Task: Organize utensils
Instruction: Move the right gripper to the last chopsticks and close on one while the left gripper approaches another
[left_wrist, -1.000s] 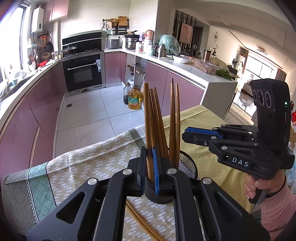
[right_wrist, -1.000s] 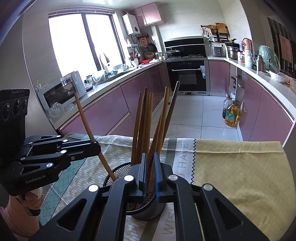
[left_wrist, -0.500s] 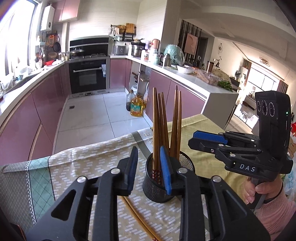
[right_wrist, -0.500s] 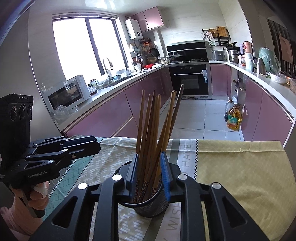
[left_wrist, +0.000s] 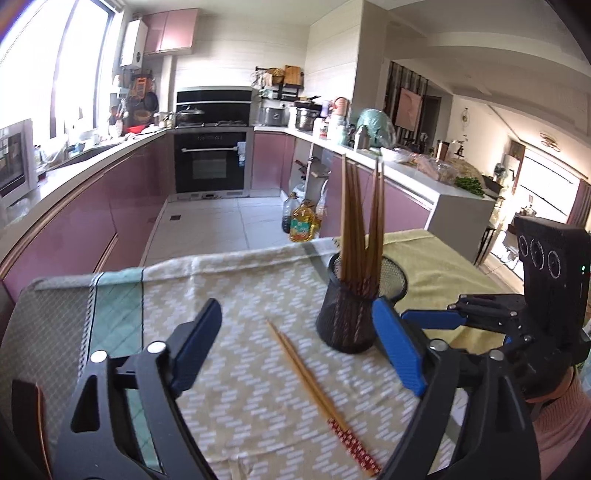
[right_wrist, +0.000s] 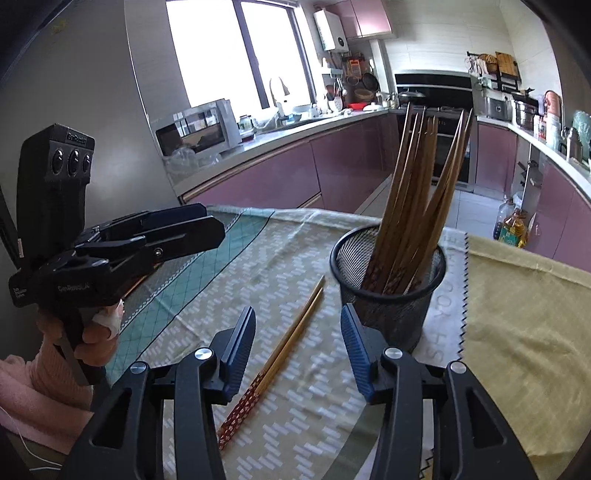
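A black mesh holder (left_wrist: 351, 317) (right_wrist: 391, 306) stands on the table cloth with several brown chopsticks (left_wrist: 354, 221) (right_wrist: 410, 192) upright in it. One loose pair of chopsticks (left_wrist: 314, 384) (right_wrist: 280, 362) with red patterned ends lies flat on the cloth beside the holder. My left gripper (left_wrist: 297, 325) (right_wrist: 216, 223) hovers over that pair, its jaws opening wide with nothing gripped. My right gripper (right_wrist: 299, 317) (left_wrist: 436, 318) is just short of the holder, jaws also opening and empty. The loose pair shows on the cloth below the gap.
A patterned green-and-beige cloth (left_wrist: 236, 280) covers the table's left, a yellow cloth (right_wrist: 517, 295) its right. Beyond the far table edge are a tiled floor with oil bottles (left_wrist: 303, 225) and purple kitchen cabinets. A person's hands in pink sleeves hold both grippers.
Both grippers were shut on chopsticks above the holder. They have let go, opened, and drawn back and down. Those chopsticks now stand in the holder.
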